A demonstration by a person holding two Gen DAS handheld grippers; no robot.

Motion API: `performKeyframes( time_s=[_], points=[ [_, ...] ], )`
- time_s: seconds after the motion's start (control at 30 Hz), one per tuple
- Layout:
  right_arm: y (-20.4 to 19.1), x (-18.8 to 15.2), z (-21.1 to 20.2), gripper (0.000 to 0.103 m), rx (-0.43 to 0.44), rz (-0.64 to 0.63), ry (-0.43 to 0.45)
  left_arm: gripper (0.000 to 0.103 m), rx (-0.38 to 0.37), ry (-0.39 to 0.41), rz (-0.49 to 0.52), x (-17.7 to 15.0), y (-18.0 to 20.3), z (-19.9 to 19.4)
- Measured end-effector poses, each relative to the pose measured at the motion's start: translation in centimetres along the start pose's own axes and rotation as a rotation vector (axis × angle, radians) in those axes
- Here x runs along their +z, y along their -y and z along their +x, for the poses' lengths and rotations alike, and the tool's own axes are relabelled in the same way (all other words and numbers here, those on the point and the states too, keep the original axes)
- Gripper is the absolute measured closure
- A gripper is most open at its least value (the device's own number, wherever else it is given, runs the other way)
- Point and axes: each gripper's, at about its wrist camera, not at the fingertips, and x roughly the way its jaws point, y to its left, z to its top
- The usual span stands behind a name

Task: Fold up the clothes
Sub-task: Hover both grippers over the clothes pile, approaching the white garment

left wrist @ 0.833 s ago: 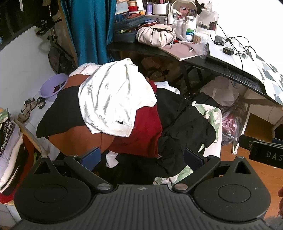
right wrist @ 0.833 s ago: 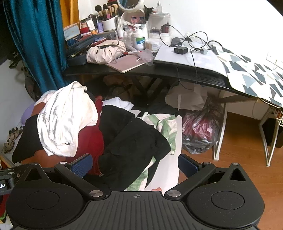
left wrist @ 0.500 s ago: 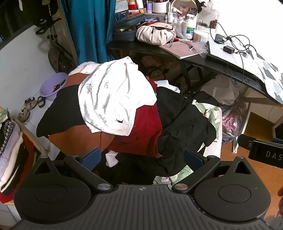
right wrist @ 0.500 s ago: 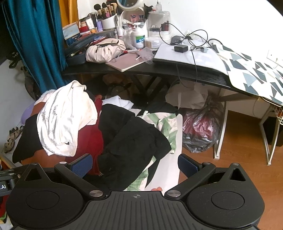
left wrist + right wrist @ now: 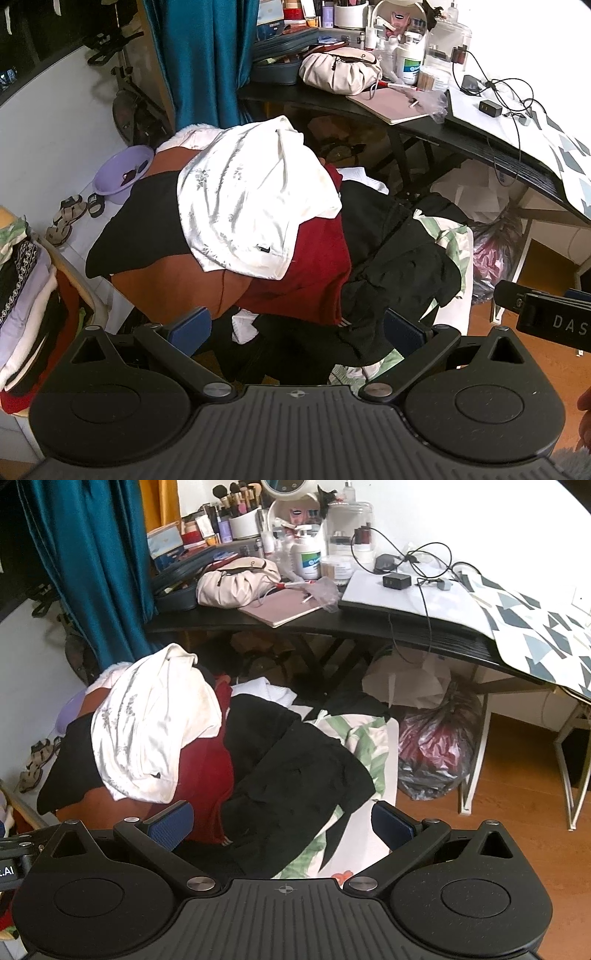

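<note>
A heap of unfolded clothes fills both views. On top lies a white floral garment (image 5: 243,206) (image 5: 147,731), over a dark red one (image 5: 314,269) (image 5: 207,775), a rust-orange one (image 5: 177,273) and black pieces (image 5: 399,258) (image 5: 295,771). A green-and-white leaf-print cloth (image 5: 365,738) lies beneath the black pieces. My left gripper (image 5: 297,326) hovers open above the near side of the heap, holding nothing. Over the black garment my right gripper (image 5: 282,821) stands open and empty too. The right gripper's body (image 5: 546,317) shows at the left view's right edge.
A black desk (image 5: 369,627) crowded with a beige bag (image 5: 236,583), notebook, bottles and cables stands behind the heap. A teal curtain (image 5: 203,59) hangs at the back left. Folded clothes (image 5: 26,295) are stacked at left. A plastic bag (image 5: 436,753) sits on the wooden floor.
Both views have shifted slightly; the desk sits a little lower in frame. The clothes heap has not moved and both grippers stay open.
</note>
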Motion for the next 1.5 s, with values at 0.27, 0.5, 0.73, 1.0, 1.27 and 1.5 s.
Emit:
performKeyframes(
  time_s=[0.27, 0.5, 0.73, 1.0, 1.27, 1.5],
  points=[
    [0.3, -0.3, -0.2, 0.001, -0.004, 0.002, 0.001, 0.002, -0.008, -0.004, 0.0, 0.0, 0.3, -0.2],
    [1.0, -0.4, -0.2, 0.001, -0.008, 0.006, -0.004, 0.002, -0.014, -0.015, 0.001, 0.2, 0.7, -0.1],
    [1.4, -0.3, 0.0, 0.001, -0.006, 0.001, -0.013, 0.002, -0.018, -0.027, 0.0, 0.2, 1.1, 0.0],
    [1.2, -0.1, 0.5, 0.001, -0.001, -0.005, -0.016, 0.002, -0.007, -0.053, -0.031, 0.6, 0.9, 0.6],
    [1.0, 0.3, 1.0, 0.001, 0.012, -0.002, -0.028, 0.002, 0.013, -0.071, -0.045, 1.0, 0.5, 0.9],
    [0.7, 0.7, 1.5, 0.001, 0.03, -0.013, -0.034, 0.002, 0.027, -0.079, -0.047, 1.4, 0.5, 1.0]
  ],
)
